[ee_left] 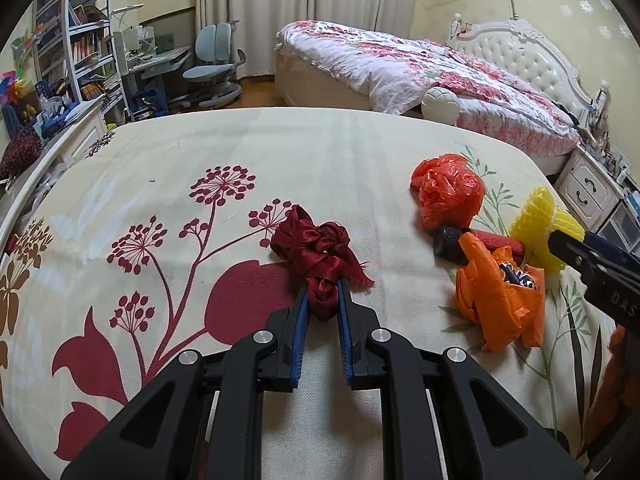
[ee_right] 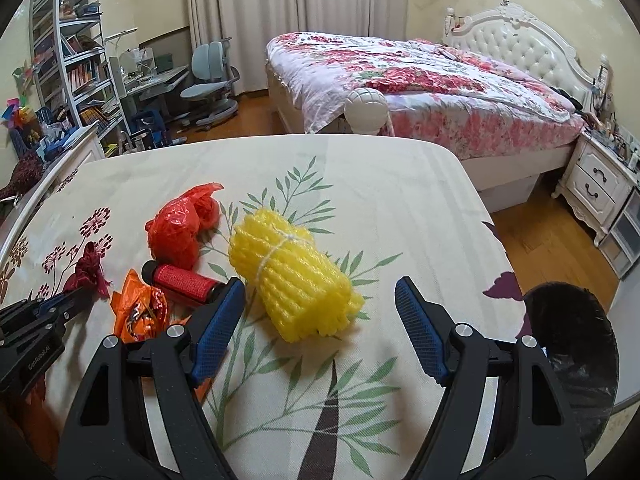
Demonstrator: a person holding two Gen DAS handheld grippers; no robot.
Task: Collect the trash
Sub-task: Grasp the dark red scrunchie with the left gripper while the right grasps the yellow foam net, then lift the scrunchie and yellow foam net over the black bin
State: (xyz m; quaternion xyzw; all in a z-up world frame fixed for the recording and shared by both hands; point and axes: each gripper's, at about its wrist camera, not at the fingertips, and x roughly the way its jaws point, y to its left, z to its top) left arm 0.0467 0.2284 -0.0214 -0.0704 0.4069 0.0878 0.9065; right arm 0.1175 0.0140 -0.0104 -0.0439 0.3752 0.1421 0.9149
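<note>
Ribbon [ee_left: 320,256], dark red, pinched by left gripper [ee_left: 323,292]; right gripper [ee_right: 320,296] spread before yellow foam netting [ee_right: 292,276]. Next: carry to black-lined bin [ee_right: 576,364].

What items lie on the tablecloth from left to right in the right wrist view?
Dark red ribbon → orange wrapper → red plastic bag → yellow foam net bundle. The red roller overlaps the wrapper and the bag, so it is left out.
</note>
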